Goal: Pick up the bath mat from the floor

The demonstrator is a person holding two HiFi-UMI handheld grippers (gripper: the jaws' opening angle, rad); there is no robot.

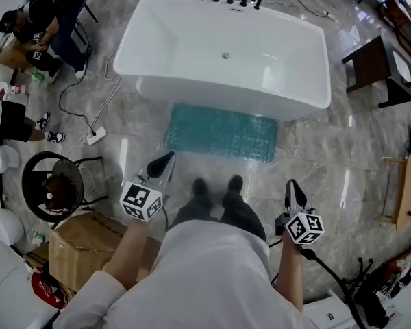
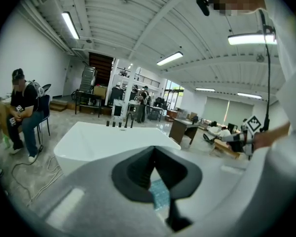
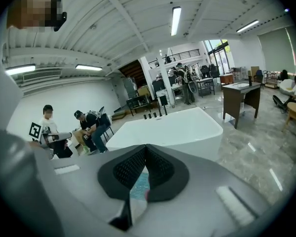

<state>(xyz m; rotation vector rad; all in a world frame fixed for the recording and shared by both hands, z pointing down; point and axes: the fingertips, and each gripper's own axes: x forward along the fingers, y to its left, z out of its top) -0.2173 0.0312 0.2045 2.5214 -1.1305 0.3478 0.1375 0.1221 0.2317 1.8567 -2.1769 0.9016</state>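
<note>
The teal, bumpy bath mat [image 1: 222, 132] lies flat on the marble floor against the front of the white bathtub [image 1: 192, 60]. My left gripper [image 1: 166, 158] hangs shut and empty above the floor, short of the mat's near left corner. My right gripper [image 1: 291, 185] is also shut and empty, nearer me and off the mat's right end. In the left gripper view the jaws [image 2: 154, 151] meet, with a strip of mat [image 2: 160, 194] showing below them. In the right gripper view the closed jaws [image 3: 146, 149] stand over a sliver of mat [image 3: 139, 184], with the bathtub [image 3: 172, 127] behind.
My two feet [image 1: 218, 187] stand just short of the mat. A cardboard box [image 1: 89, 242] and a black round fan [image 1: 53, 184] sit at lower left. A power strip with cables [image 1: 96, 136] lies left of the tub. People sit at upper left [image 1: 44, 26]; a dark table [image 1: 373, 64] stands at right.
</note>
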